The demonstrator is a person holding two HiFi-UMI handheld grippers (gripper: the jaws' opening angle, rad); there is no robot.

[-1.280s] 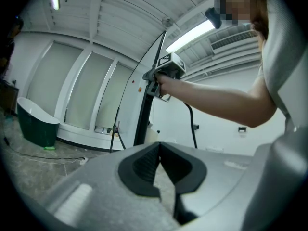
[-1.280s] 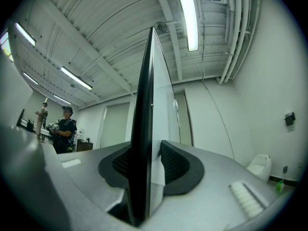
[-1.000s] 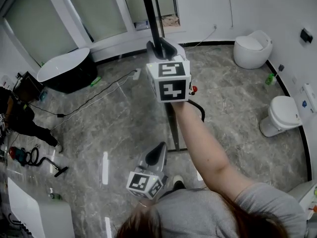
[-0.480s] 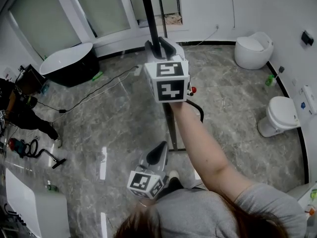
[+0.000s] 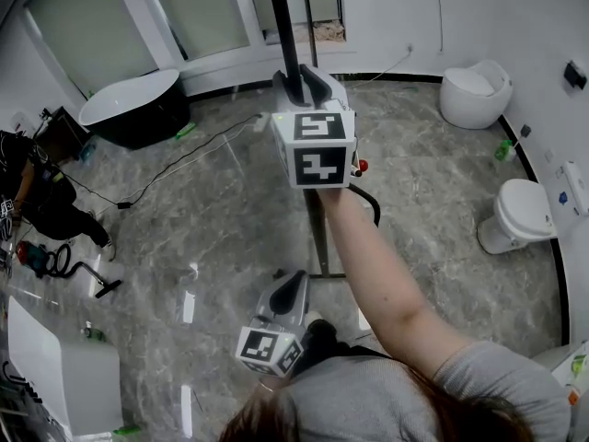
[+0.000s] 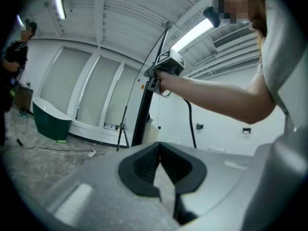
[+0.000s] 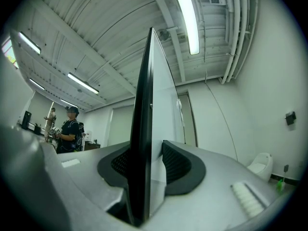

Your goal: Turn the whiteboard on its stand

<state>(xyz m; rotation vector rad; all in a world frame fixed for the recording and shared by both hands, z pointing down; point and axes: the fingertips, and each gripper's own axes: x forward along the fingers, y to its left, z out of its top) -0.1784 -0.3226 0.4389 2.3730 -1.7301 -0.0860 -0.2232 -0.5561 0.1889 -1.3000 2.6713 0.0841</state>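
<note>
The whiteboard [image 5: 283,26] shows edge-on as a thin black bar rising from its stand [image 5: 318,238] on the marble floor. My right gripper [image 5: 299,83] is held up at arm's length and is shut on the board's edge. In the right gripper view the board's dark frame [image 7: 143,129] runs straight up between the pads, with its white face to the right. My left gripper [image 5: 293,288] hangs low near my body, shut and holding nothing. In the left gripper view its jaws [image 6: 159,150] meet at the tips, and the right gripper [image 6: 163,66] shows on the board [image 6: 144,114].
A black bathtub [image 5: 133,109] stands at the back left with a cable [image 5: 184,168] trailing across the floor. Two toilets [image 5: 474,90] [image 5: 520,215] line the right wall. A person [image 5: 37,205] crouches at the far left near a white tub [image 5: 55,376].
My right gripper stays on the board's edge. The head view has shifted slightly and my left gripper sits a little lower in it.
</note>
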